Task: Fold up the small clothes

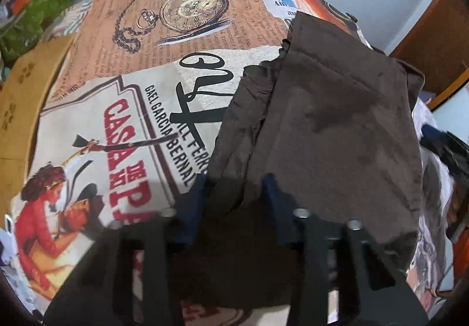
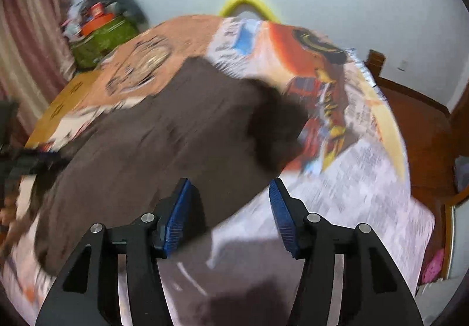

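A dark brown garment (image 1: 328, 132) lies partly folded on a table with a printed poster-style cloth (image 1: 123, 126). In the left wrist view my left gripper (image 1: 237, 182) stands open over the garment's near edge, its blue fingers on either side of a bunched fold. In the right wrist view, which is blurred, the same brown garment (image 2: 164, 132) spreads across the cloth. My right gripper (image 2: 231, 188) is open and empty above the garment's near right edge, which passes between its blue pads (image 2: 178, 217).
A cardboard box (image 1: 23, 97) sits at the table's left edge. Green and orange clutter (image 2: 99, 30) is piled at the far left by a curtain. A yellow chair back (image 2: 249, 3) shows behind the table. Wooden furniture (image 2: 422, 126) stands to the right.
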{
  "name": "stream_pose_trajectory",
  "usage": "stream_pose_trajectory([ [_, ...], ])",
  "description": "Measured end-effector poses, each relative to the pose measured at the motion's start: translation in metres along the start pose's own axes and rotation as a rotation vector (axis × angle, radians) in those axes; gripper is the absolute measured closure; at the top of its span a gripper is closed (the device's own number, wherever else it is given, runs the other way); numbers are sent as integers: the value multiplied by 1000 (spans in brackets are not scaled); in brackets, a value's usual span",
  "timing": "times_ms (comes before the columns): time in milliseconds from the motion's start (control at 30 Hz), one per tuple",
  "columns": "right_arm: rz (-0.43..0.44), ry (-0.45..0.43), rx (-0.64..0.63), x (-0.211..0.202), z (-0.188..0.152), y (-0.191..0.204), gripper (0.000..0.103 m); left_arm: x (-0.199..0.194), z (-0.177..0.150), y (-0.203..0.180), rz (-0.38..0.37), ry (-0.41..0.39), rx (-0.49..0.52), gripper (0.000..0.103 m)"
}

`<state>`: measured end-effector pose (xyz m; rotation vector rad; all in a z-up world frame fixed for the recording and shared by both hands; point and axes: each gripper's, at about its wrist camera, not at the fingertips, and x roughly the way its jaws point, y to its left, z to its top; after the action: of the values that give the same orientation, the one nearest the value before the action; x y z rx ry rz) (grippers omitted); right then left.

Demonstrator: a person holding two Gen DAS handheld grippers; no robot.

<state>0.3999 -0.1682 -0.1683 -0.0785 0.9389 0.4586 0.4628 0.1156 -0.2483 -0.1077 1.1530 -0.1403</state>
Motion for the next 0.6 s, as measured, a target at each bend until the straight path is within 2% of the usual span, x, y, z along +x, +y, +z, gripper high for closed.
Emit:
stream_pose_trajectory([
  [100, 108, 56, 16, -6, -23, 17, 51, -8, -6, -3, 7, 4, 11, 90],
  [200, 186, 95, 16, -7, -39, 38, 44, -15, -13, -4, 9, 1, 11, 96],
  [233, 230, 119, 26, -6, -44, 46, 44, -17, -15, -4, 6, 3, 7, 97],
  [367, 320, 153, 68, -2, -50, 64, 44, -21, -26, -3, 8, 0, 5, 99],
  [600, 400, 161, 173, 23, -46, 78, 44, -27, -35, 1, 34, -22, 18, 99],
])
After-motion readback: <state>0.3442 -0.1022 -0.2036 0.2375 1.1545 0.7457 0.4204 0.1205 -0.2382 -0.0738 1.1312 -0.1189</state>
